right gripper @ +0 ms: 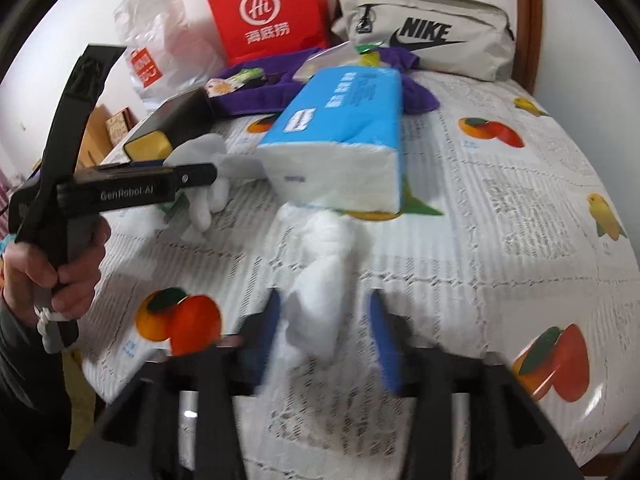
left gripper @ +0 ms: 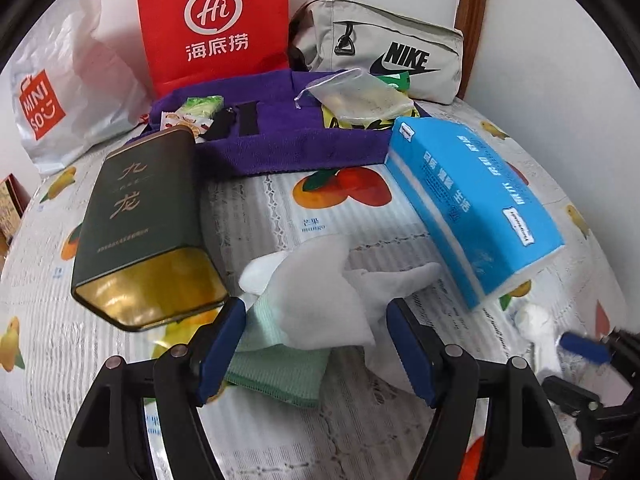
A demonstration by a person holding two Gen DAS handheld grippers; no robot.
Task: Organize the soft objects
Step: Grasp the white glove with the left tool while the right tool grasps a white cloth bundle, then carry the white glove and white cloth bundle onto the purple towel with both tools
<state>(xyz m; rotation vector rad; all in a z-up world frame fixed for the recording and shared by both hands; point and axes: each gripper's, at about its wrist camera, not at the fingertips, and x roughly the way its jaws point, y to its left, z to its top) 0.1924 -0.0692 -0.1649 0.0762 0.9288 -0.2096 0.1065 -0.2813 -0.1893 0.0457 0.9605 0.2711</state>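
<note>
Left gripper wide, white glove between jaws atop green cloth. Right gripper wide, straddling second white glove, long axis near-far.

A white lace-patterned cloth printed with orange and red fruit covers the counter. At centre, a plain white fabric glove overlaps a pale mint-green folded cloth. At left, a dark green tin with gold lettering and a gold end. At right, a sky-blue and white tissue pack. Upper frame: a purple towel, a red paper bag with a white logo, and a beige pouch with a black logo.
</note>
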